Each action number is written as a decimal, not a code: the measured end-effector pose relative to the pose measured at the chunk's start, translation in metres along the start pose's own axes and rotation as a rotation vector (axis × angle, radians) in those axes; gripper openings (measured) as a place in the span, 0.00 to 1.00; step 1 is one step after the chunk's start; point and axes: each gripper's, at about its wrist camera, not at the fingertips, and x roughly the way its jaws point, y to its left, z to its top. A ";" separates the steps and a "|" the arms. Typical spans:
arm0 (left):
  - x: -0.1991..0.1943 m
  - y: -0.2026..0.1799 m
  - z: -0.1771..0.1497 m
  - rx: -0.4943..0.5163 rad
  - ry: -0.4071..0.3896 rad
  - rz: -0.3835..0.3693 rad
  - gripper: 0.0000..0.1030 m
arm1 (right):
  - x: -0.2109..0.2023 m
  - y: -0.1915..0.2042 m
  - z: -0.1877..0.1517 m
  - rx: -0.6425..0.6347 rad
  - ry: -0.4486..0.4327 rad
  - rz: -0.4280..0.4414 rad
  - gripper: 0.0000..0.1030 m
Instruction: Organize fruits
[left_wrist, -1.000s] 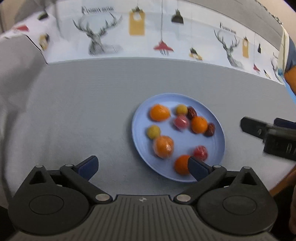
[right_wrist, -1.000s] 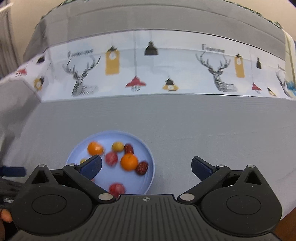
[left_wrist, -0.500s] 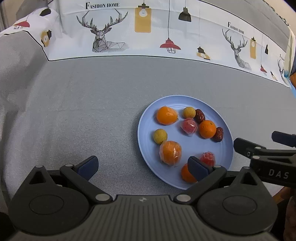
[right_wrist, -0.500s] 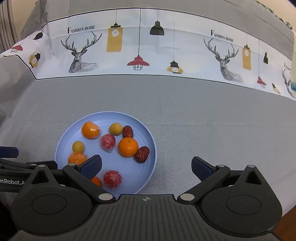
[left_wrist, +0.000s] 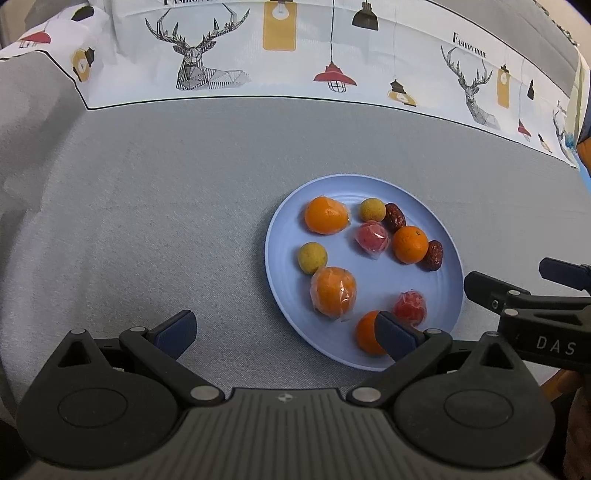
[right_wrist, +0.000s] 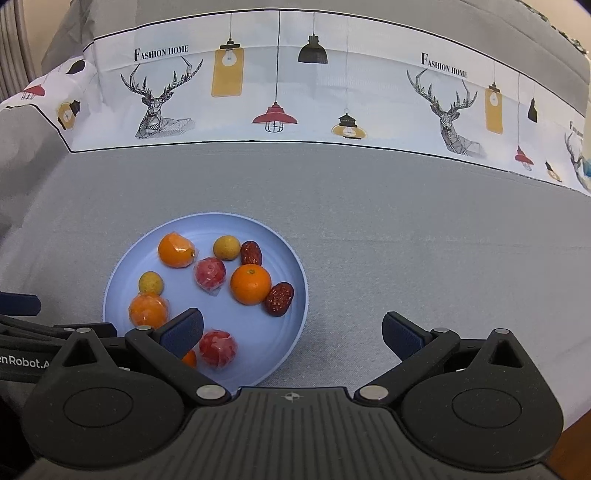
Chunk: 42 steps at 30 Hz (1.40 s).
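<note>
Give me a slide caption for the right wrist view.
Open right gripper hovers beside a blue plate of mixed fruits on a grey tablecloth.

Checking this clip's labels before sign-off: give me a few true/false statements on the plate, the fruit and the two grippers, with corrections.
1. All the fruit lies on the blue plate. True.
2. The right gripper is shut on an orange. False: it is open and holds nothing.
3. Two dark red dates lie on the plate. True; the other date sits further back.
4. The plate holds a banana. False: only round orange, red and yellow fruits and dates show.
5. The left gripper is open and empty. True.
6. The table is bare wood. False: a grey cloth covers it.
</note>
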 end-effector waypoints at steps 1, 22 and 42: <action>0.000 0.000 0.000 -0.002 0.002 -0.001 0.99 | 0.001 0.000 0.000 0.000 0.002 0.000 0.99; 0.001 0.000 0.001 -0.003 0.002 -0.003 0.99 | 0.001 0.000 0.001 0.005 0.003 0.004 0.99; -0.001 -0.004 -0.001 0.012 -0.004 -0.032 1.00 | 0.002 0.001 0.000 -0.004 0.008 -0.014 0.99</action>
